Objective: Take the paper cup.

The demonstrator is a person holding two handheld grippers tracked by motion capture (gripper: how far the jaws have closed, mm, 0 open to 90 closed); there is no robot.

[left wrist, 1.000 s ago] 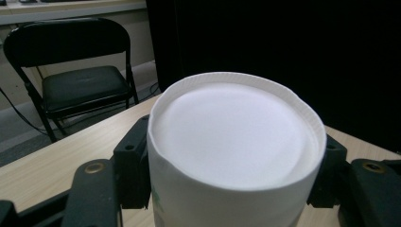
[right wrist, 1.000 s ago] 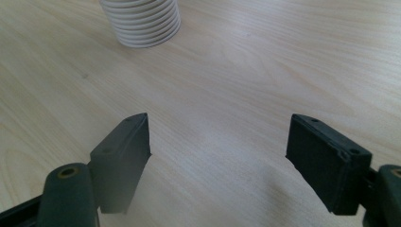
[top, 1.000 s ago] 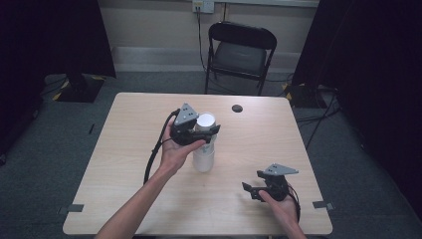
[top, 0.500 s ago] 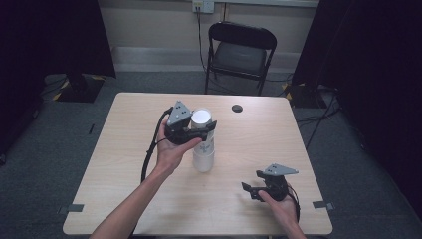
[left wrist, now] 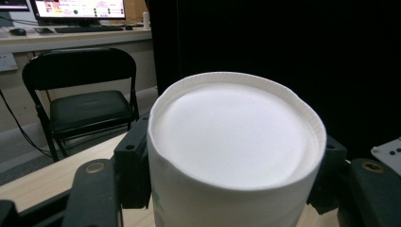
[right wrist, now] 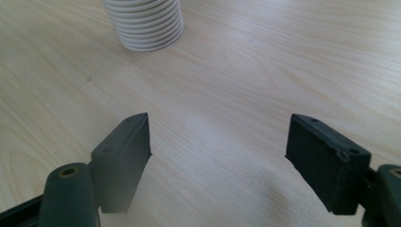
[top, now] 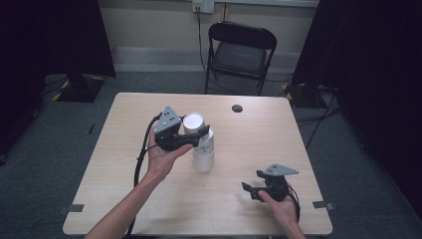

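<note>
Two tools: left tool [top: 198,135] clamped on the top paper cup [top: 193,122]; right tool [top: 252,190] gaping wide, nothing between the jaws, resting low on the near right of the surface [top: 124,179].
Cup held: upside down, flat white bottom facing up, pinched on both sides just under the rim of that bottom, as the left gripper view [left wrist: 236,137] makes plain.
Stack: white paper cups [top: 204,158] nested mouth-down near the middle of the surface, ribbed rims piled one on another in the right gripper view [right wrist: 146,23].
Contents: none to be seen; every cup inverted, insides hidden.
Place of held cup: at the top of the stack, slightly left and far of its base; cannot tell whether fully free of the cup below.
Step in hand: likely peeling the top cup off the stack with the left tool.
Next move: probably a lift straight up until clear, then carrying the cup aside; possibly steadying the stack with the idle right tool to stop the lower cups from tagging along.
Risk: thin paper wall buckling under a hard squeeze; stack tipping if dragged sideways.
Elsewhere: small dark disc [top: 237,108] at the far edge of the surface, folding chair [top: 239,55] beyond.
</note>
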